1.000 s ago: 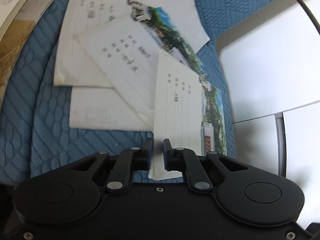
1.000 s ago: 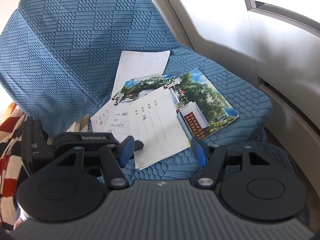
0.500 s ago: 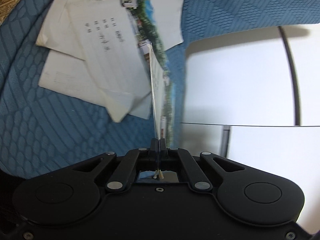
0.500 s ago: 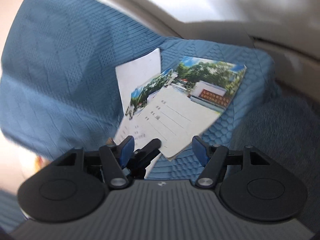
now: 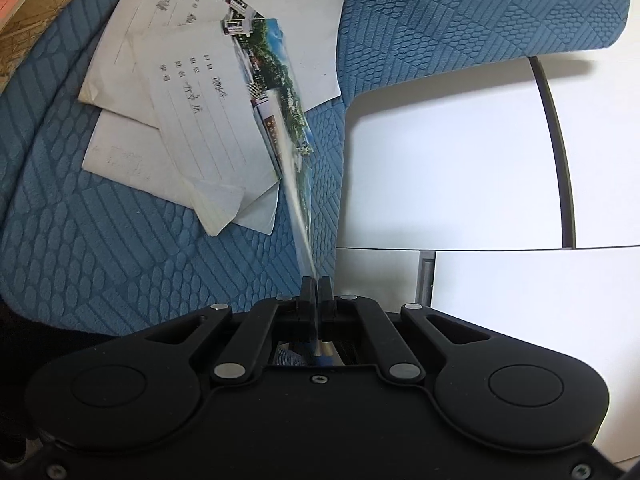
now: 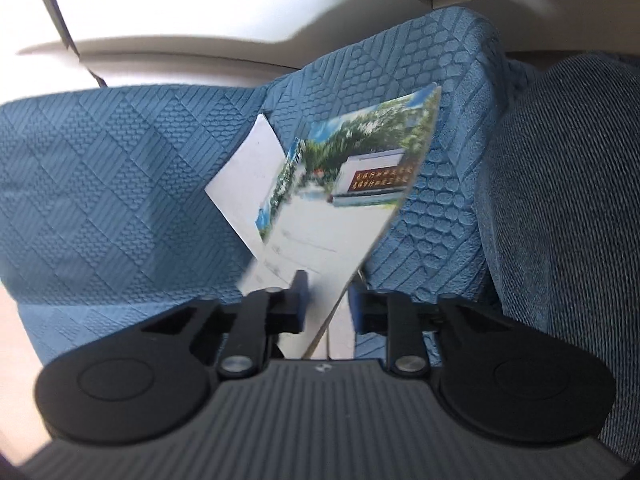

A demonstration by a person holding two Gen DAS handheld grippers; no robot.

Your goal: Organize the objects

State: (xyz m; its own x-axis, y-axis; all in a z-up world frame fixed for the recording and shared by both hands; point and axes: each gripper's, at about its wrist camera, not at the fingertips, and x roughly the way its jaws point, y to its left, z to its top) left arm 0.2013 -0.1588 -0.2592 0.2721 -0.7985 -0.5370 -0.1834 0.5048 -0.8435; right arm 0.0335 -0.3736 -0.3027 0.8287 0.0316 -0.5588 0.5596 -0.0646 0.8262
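Several paper sheets and booklets lie in a loose pile on a blue quilted seat cushion. My left gripper is shut on the near edge of a booklet with a colour photo cover, lifted and seen edge-on. In the right wrist view that photo booklet stands tilted up, its lower edge between the fingers of my right gripper. The right jaws are apart, not touching it. A white sheet lies behind it.
A white cabinet panel with a dark seam stands right of the seat. A book or magazine lies at the upper left. A dark blue-grey fabric surface fills the right of the right wrist view.
My left gripper has closed on the photo booklet and raised it off the pile. My right gripper has swung in close, its jaws narrowed around the booklet's lower edge.
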